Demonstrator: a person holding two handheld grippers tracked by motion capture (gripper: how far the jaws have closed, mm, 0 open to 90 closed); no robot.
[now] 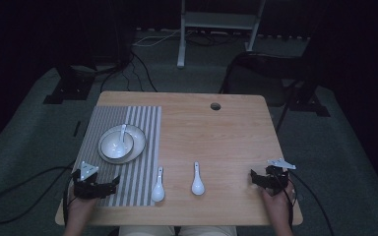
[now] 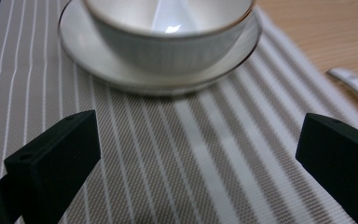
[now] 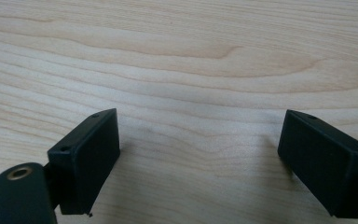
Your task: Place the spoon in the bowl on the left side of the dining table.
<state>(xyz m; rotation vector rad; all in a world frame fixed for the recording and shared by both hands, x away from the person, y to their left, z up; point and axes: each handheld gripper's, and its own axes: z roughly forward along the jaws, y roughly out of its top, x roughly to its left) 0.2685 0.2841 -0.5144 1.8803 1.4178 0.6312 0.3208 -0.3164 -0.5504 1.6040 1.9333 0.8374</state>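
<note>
Both grippers sat with jaws apart, empty. 2 loose spoons lay on the table, handles toward 12 o'clock. Spoon at mat edge point(image 1: 158, 186) lay at 3 o'clock from left gripper point(image 1: 114, 183), nearer; middle spoon point(image 1: 197, 180) lay at 9 o'clock from right gripper point(image 1: 252, 176). Likely 1 each.

- The left gripper point(image 1: 112, 183) is black, topped by a grey three-cornered plate, and a black cable trails from it off the table's edge.
- The right gripper point(image 1: 254, 177) is black too, with the same grey plate and a thin black cable.
- In the gripper views the jaws are matte black rectangular blocks, each with small screw holes near the top corners.
- A brass-coloured rivet sits in the black link beside the right gripper's jaw.
- The person's forearms are bare; light beige trousers show at the table edge.
</note>
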